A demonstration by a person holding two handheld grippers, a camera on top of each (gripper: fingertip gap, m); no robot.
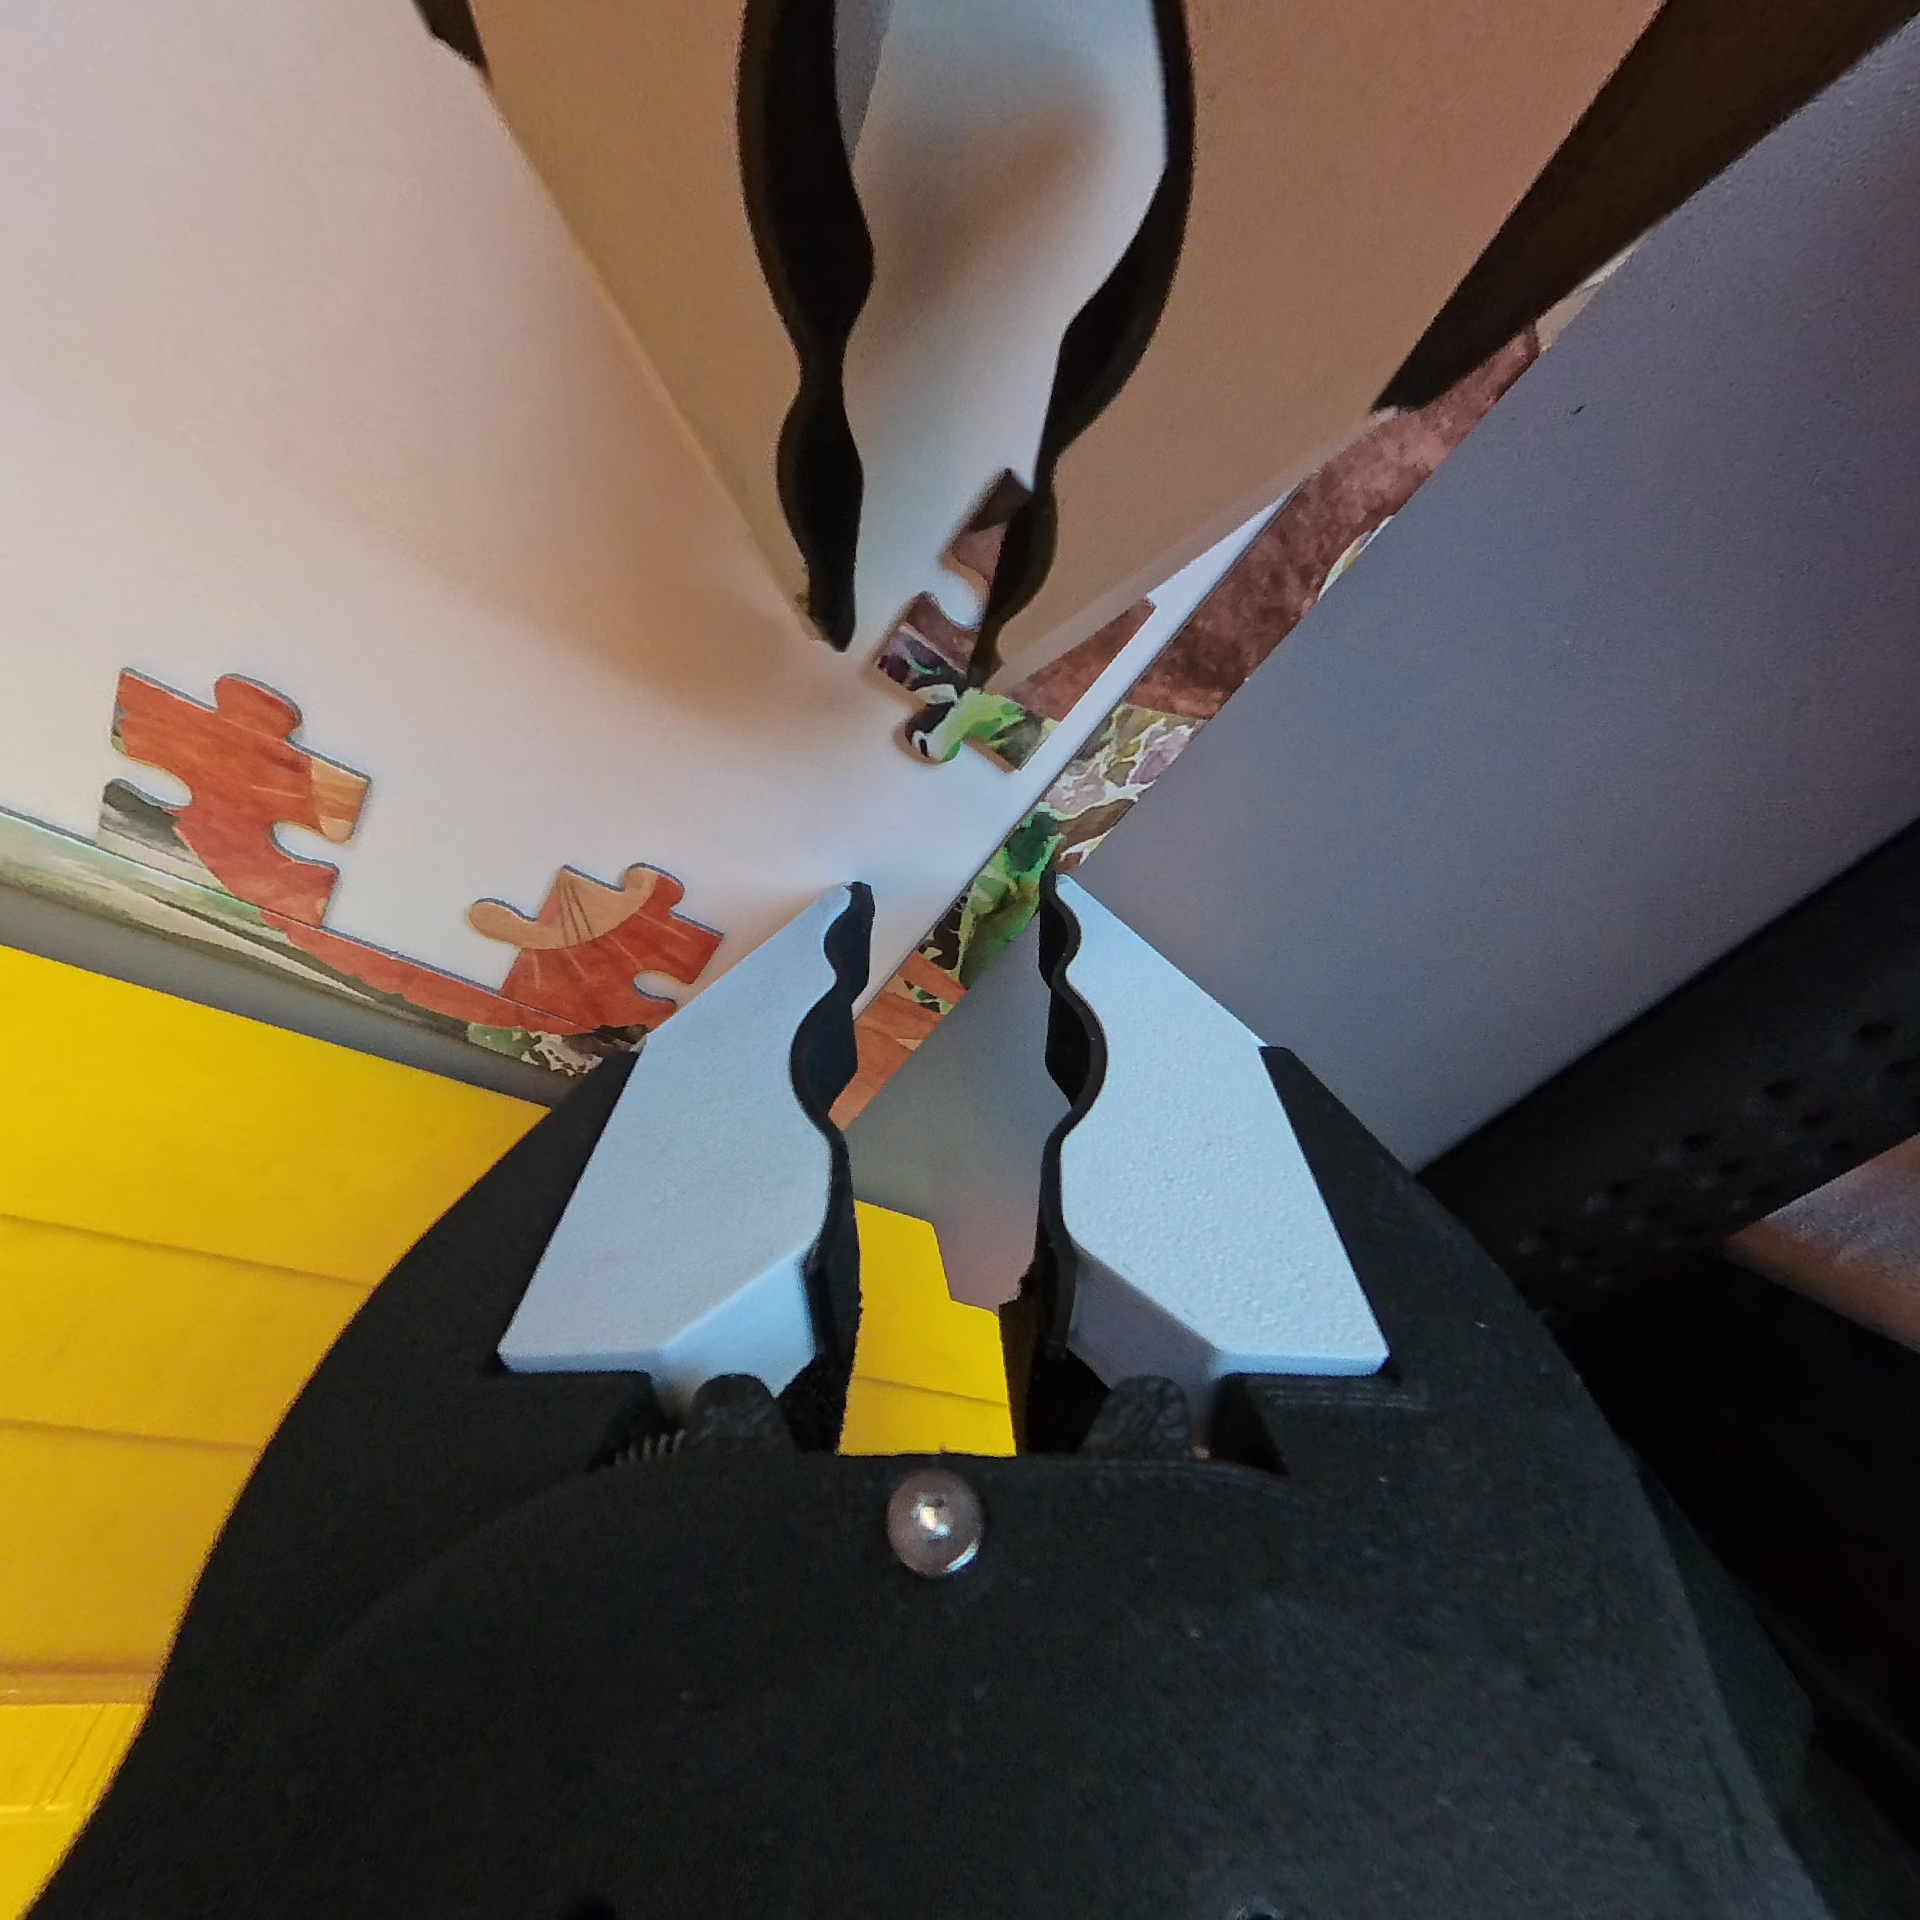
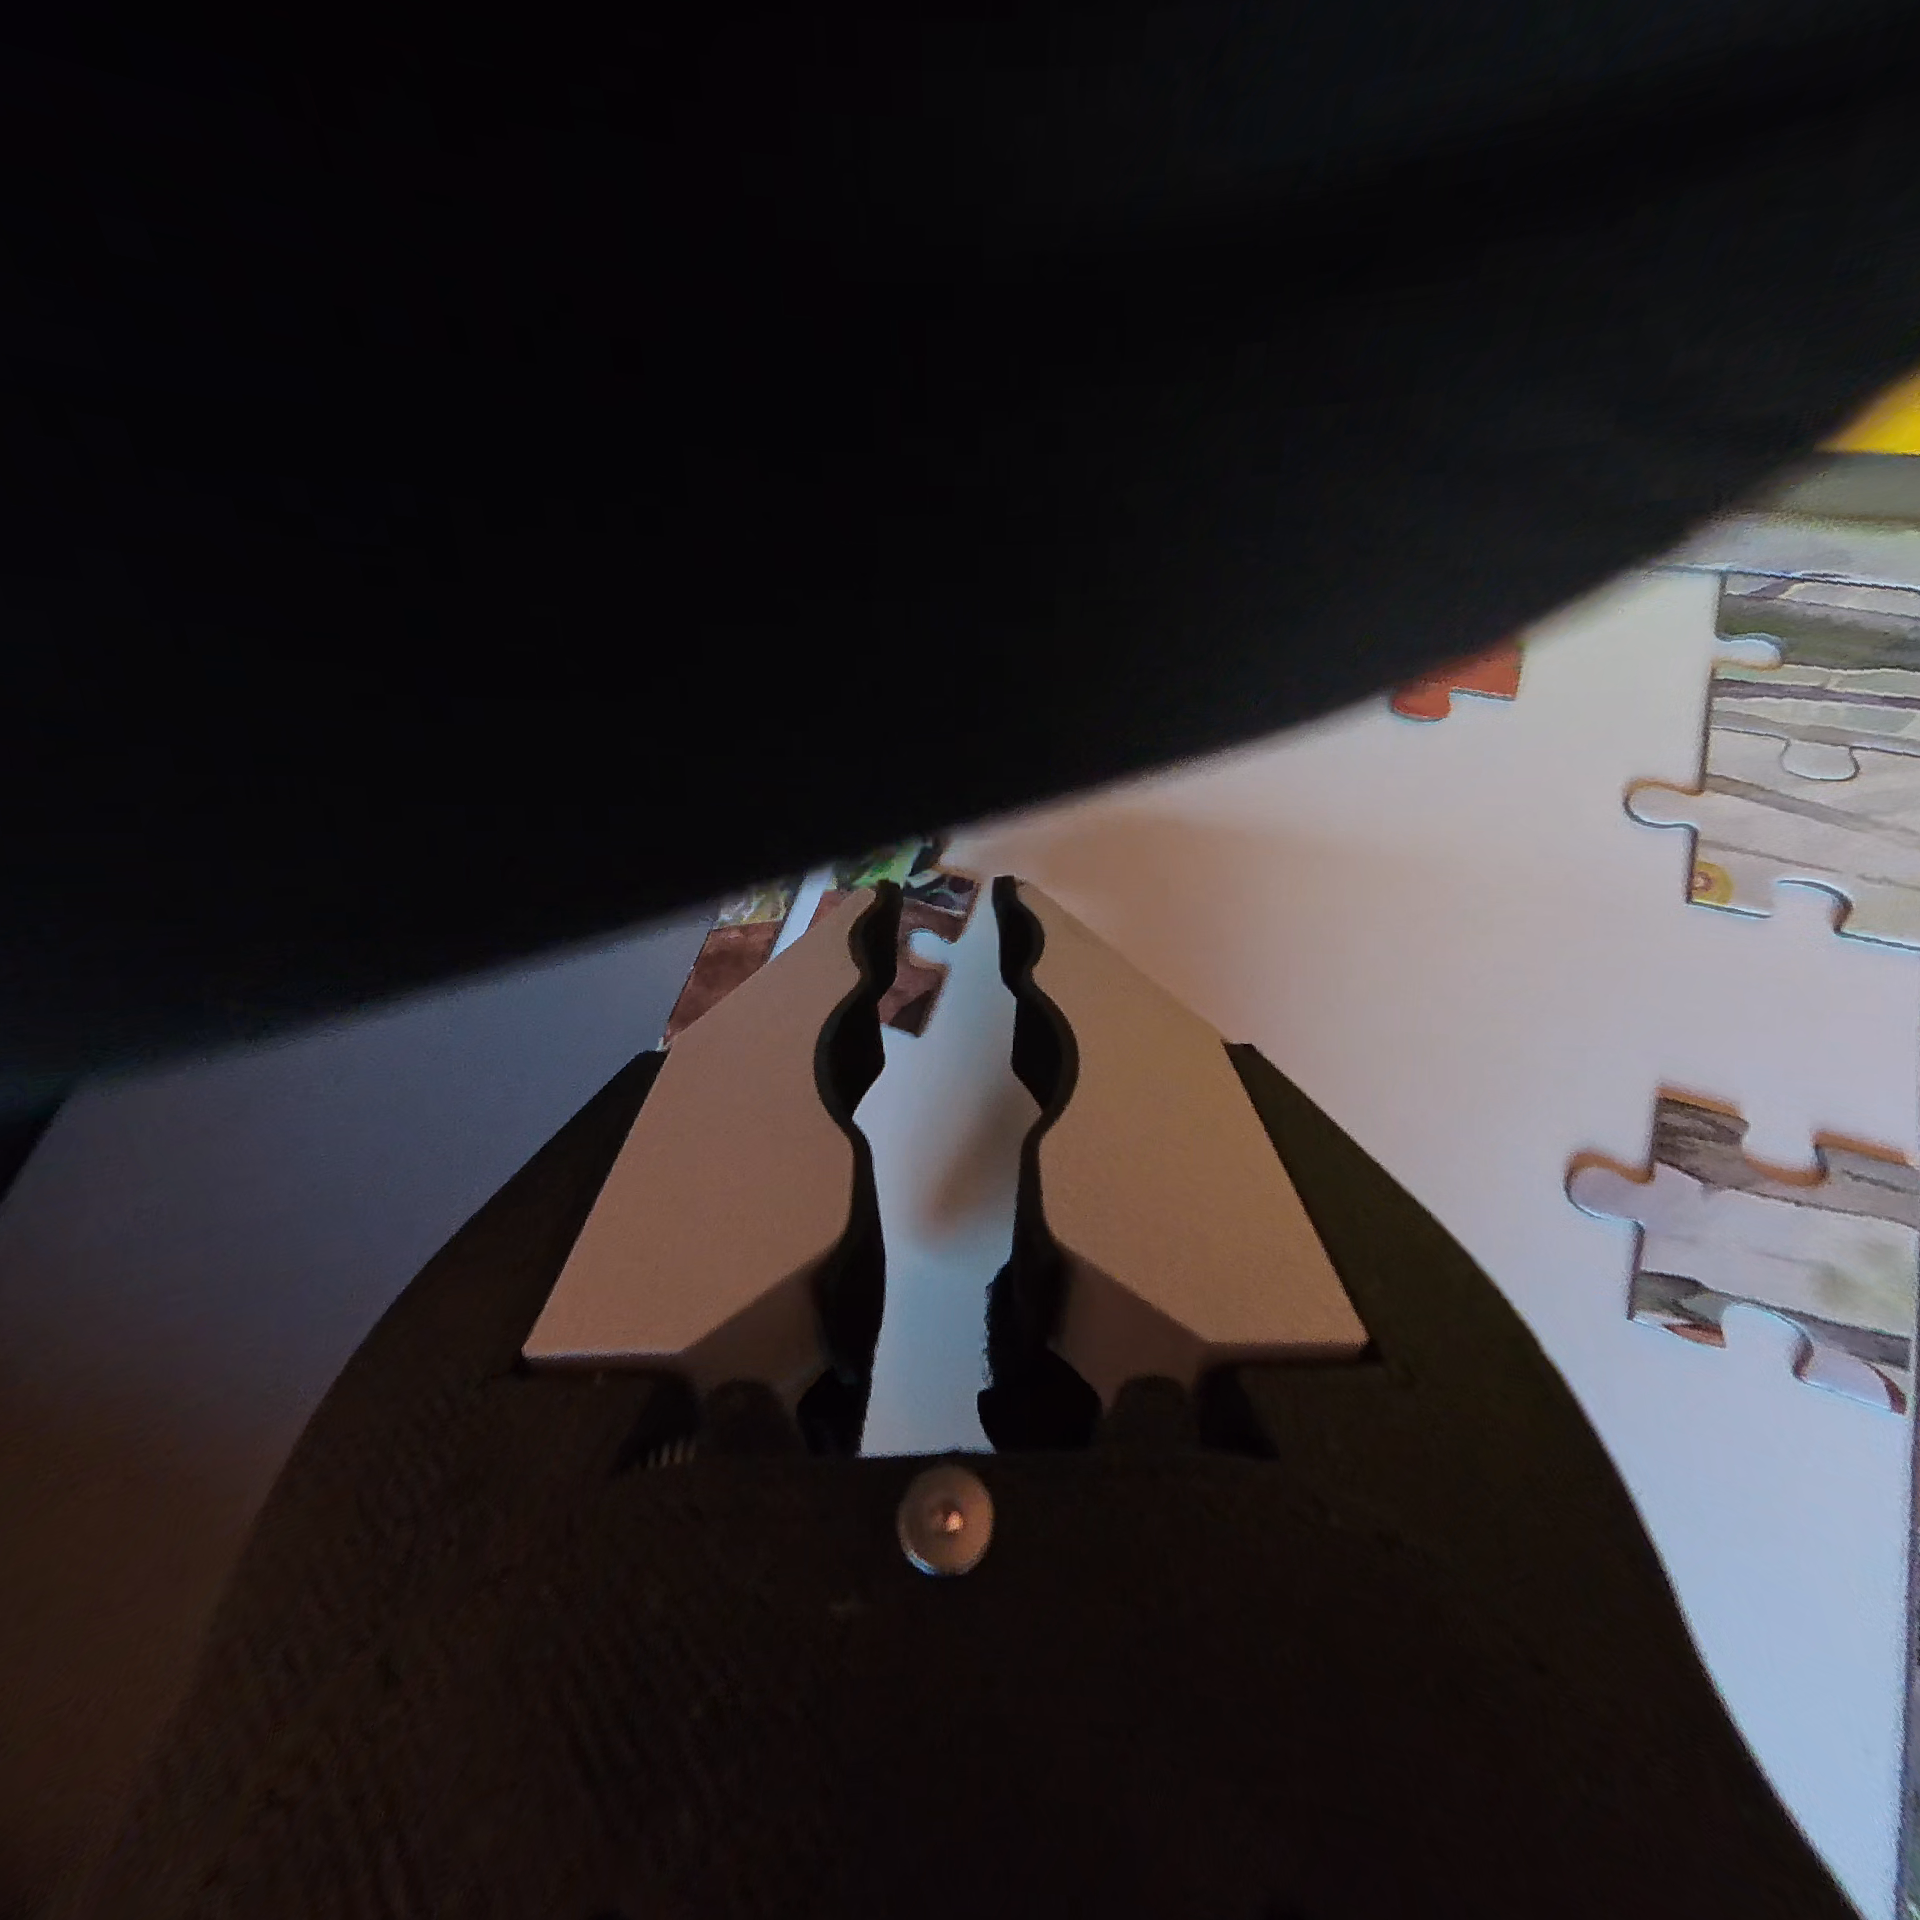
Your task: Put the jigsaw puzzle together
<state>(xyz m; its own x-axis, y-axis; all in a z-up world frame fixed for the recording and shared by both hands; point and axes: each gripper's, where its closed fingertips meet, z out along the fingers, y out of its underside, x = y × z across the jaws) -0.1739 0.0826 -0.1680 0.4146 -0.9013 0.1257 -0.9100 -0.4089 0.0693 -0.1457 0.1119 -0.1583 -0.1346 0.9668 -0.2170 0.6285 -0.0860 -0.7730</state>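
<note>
Two tongs meet nose to nose over a white board. The left tongs (image 1: 951, 894) point along the board's near corner with a clear gap between the fingers and nothing in it. The right tongs (image 2: 943, 888), seen opposite in the left wrist view, tilt down so their tips rest at a green-and-brown piece (image 1: 961, 686) lying on the board; the tips stand narrowly apart, one on either side of the piece's knob, and whether they pinch it cannot be told.

Counted in the left view: two red pieces (image 1: 234, 779) along the board's edge, the one piece at the right tips, and a joined border strip (image 1: 1081, 821) of brown and green running up the side. In the right view: a pale joined cluster (image 2: 1808, 758) at the far right, one loose grey piece (image 2: 1766, 1236) nearer, and a red scrap (image 2: 1460, 681) half hidden by a dark blurred mass.

The board (image 1: 416, 468) lies on a grey table (image 1: 1507, 727), beside a yellow surface (image 1: 260, 1195).
</note>
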